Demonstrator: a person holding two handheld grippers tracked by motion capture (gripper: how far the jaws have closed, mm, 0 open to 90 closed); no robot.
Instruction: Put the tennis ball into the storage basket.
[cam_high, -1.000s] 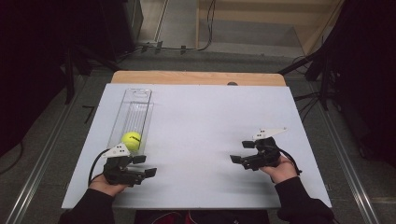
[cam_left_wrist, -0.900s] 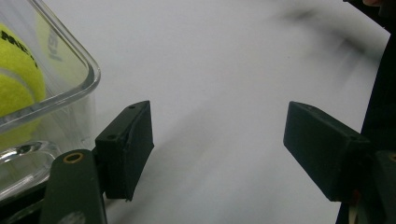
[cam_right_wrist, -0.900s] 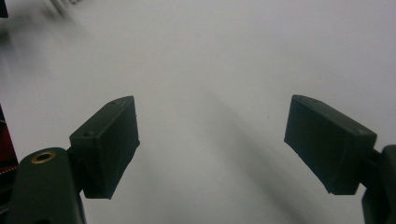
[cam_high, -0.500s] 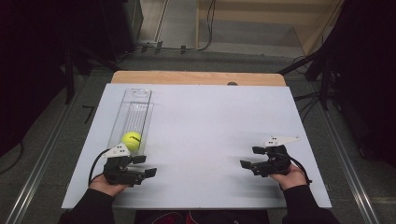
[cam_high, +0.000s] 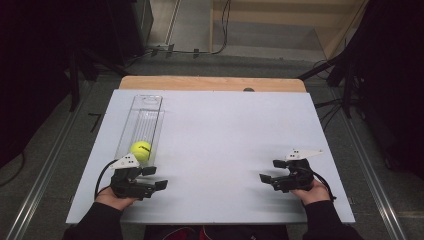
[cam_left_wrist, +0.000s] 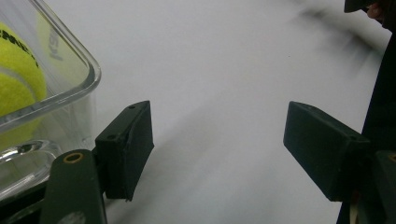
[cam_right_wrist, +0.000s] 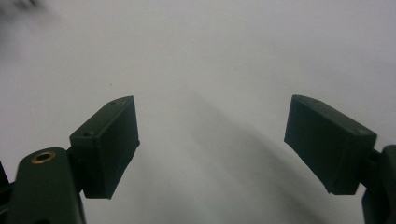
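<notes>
A yellow tennis ball (cam_high: 141, 149) lies in the near end of a long clear plastic container (cam_high: 143, 112) on the left of the white table (cam_high: 225, 125). My left gripper (cam_high: 156, 178) rests just in front of that container, jaws wide open and pointing right, nothing between them. In the left gripper view the ball (cam_left_wrist: 16, 79) sits behind the container's clear rim (cam_left_wrist: 74, 91), left of the open gripper (cam_left_wrist: 219, 140). My right gripper (cam_high: 270, 171) lies near the table's front right, open and pointing left. The right gripper view has its open gripper (cam_right_wrist: 210, 135) over bare white table.
A wooden strip (cam_high: 210, 83) runs along the table's far edge. Dark stands and cables (cam_high: 200, 50) are on the floor beyond it. Metal rails (cam_high: 372, 165) flank the table on both sides.
My right gripper has drawn back toward the table's near right edge and slowed. The left gripper, the ball and the container have not moved.
</notes>
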